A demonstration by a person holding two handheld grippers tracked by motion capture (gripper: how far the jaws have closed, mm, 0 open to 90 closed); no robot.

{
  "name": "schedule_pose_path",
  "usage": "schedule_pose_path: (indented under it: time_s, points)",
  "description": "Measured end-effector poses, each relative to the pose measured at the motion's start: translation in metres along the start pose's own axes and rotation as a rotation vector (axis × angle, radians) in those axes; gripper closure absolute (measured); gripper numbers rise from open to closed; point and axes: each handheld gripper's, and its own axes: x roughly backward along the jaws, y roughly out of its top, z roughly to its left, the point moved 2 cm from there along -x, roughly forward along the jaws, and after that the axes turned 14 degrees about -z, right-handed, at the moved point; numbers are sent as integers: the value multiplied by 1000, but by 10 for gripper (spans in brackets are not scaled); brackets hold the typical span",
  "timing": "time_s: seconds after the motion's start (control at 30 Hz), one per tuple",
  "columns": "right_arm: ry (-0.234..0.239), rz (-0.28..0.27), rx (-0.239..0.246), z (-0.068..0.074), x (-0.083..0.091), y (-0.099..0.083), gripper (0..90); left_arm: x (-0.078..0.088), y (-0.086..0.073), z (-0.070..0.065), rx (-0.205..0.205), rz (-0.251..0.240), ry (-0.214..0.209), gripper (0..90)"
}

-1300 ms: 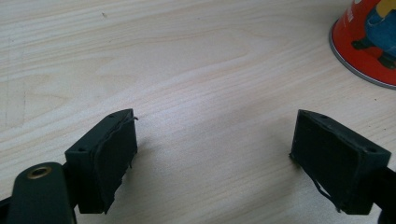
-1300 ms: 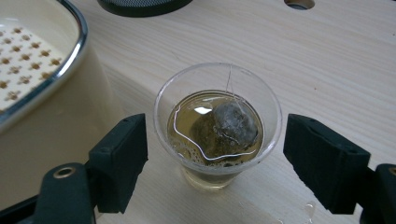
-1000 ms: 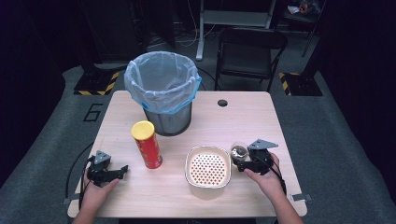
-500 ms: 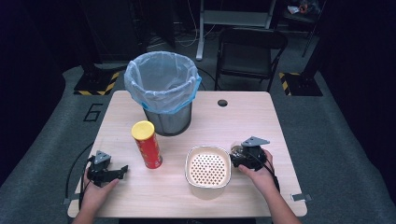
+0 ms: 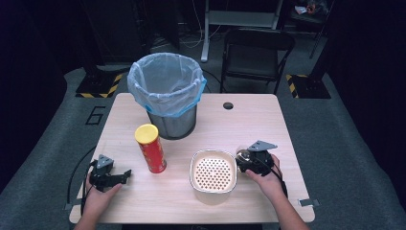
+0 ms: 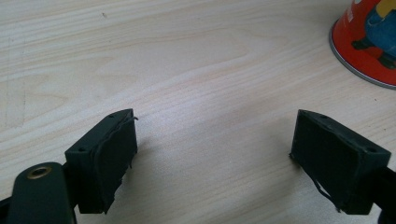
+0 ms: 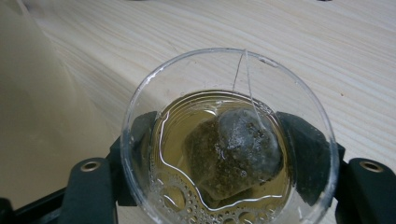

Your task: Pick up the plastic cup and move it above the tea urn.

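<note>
My right tongs (image 7: 219, 154) have just been closing around the clear cup (image 7: 229, 140) of tea with its teabag (image 7: 233, 149), a jaw at each side of its wall; whether the pads press I cannot tell. The cup stands just right of the perforated strainer bowl (image 5: 213, 171), well in from the counter (image 5: 249, 120) edge. My left tongs (image 6: 212, 154) rest with jaws apart on bare wood left of the red can (image 5: 150, 147), which stands left of the bowl.
</note>
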Motion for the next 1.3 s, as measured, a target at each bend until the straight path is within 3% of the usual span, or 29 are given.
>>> schedule_pose_path:
  time_s: [0.23, 0.33, 0.4, 0.57, 0.73, 1.0, 1.17, 1.3]
  points:
    - [7, 7, 2, -1, 1, 1, 323, 0, 0, 0, 0, 0, 1, 138]
    - [31, 27, 1, -4, 3, 4, 326, 0, 0, 0, 0, 0, 0, 138]
    - [49, 28, 27, -6, 5, 9, 330, 0, 0, 0, 0, 0, 0, 138]
    - [61, 19, 41, -7, 9, 19, 331, 0, 0, 0, 0, 0, 0, 138]
    - [74, -3, 54, -7, 15, 39, 331, 0, 0, 0, 0, 0, 0, 138]
    - [139, -42, 116, -7, 25, 91, 333, 0, 0, 0, 0, 0, 0, 138]
    - [159, -61, 126, -7, 26, 112, 334, 0, 0, 0, 0, 0, 0, 138]
    - [181, -81, 125, -7, 23, 118, 335, 0, 0, 0, 0, 0, 0, 138]
